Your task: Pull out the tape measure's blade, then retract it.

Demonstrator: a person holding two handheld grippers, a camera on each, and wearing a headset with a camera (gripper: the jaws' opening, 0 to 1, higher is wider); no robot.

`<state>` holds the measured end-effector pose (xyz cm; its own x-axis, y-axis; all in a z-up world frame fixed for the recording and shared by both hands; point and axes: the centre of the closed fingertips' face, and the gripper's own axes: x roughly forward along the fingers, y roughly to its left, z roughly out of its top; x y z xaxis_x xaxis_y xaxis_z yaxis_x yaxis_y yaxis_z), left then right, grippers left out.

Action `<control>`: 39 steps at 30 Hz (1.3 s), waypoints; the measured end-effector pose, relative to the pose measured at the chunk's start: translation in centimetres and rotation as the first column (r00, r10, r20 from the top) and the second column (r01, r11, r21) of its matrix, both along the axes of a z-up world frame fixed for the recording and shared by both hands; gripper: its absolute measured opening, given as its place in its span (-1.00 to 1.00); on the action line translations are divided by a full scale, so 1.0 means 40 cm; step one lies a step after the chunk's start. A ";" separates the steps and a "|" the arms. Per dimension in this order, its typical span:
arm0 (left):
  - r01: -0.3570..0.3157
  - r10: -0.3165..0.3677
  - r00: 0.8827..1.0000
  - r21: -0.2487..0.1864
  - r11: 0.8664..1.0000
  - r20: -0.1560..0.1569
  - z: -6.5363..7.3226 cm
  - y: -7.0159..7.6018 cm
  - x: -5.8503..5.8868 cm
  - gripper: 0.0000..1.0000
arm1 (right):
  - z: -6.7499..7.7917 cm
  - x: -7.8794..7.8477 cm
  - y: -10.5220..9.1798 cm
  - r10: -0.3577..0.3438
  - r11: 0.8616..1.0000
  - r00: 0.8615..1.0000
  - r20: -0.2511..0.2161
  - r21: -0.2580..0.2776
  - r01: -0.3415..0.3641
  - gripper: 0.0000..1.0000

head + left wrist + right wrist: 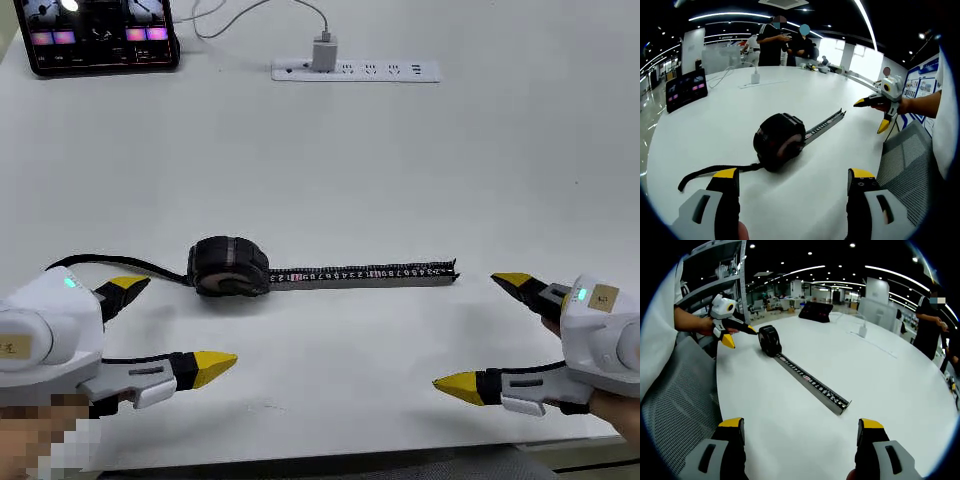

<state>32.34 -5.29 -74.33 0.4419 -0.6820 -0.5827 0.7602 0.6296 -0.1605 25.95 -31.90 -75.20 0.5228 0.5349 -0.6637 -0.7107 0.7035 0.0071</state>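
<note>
Here, a white table [400,170] is seen, with the left gripper [180,322] and the right gripper [475,331] held over its near edge, both spread wide and nothing gripped. Between them the tape measure [228,267] is laid, its blade [365,273] drawn out flat toward the right gripper.

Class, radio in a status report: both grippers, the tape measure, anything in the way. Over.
Left gripper open, near the tape measure. Right gripper open, just off the blade. Blade out, flat on table. Nothing in the way.
</note>
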 end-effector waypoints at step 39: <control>-0.099 0.096 0.994 -0.072 0.992 -0.051 0.000 -0.088 0.058 0.61 | -0.006 0.011 -0.015 -0.008 1.000 1.000 0.003 -0.005 0.008 0.82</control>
